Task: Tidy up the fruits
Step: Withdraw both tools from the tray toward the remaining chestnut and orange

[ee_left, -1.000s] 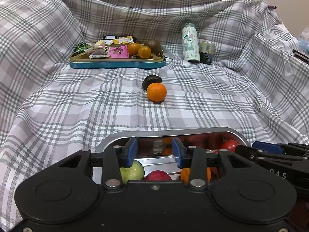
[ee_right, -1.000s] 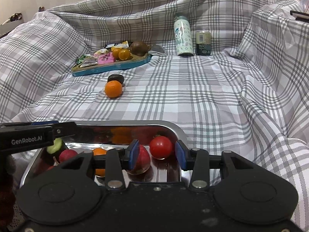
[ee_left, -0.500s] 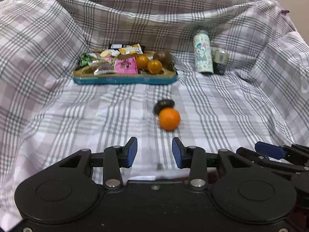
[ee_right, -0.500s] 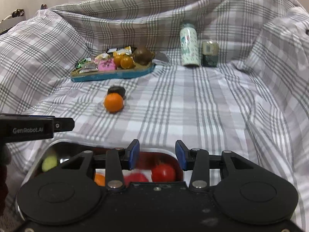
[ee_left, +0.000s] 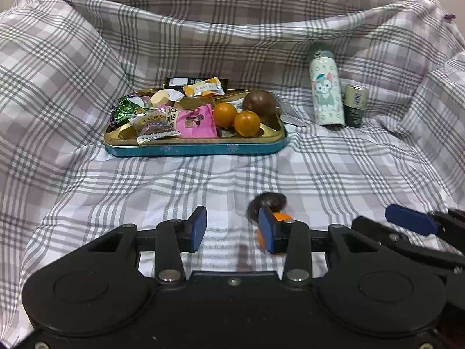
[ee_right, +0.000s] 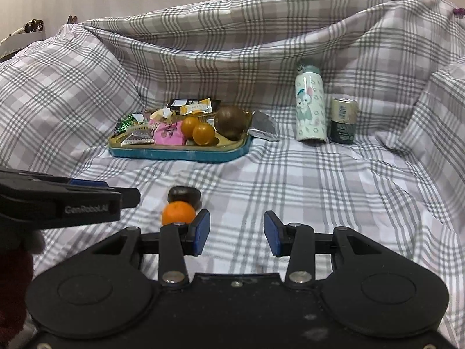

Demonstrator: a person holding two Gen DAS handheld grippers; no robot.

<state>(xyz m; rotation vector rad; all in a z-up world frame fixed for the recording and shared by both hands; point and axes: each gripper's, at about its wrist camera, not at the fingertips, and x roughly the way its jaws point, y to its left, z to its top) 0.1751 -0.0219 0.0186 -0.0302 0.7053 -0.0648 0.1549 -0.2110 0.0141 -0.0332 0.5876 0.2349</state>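
A round, glossy orange is lying on the plaid cloth, touching a dark fruit just behind it. Left gripper and right gripper are hovering apart, empty.

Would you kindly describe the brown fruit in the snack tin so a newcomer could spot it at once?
Look to the blue-sided tin at the back of the checked sheet. At its right end sits the brown fruit, just behind two small oranges. It is the only dull brown ball there, and larger than they are.
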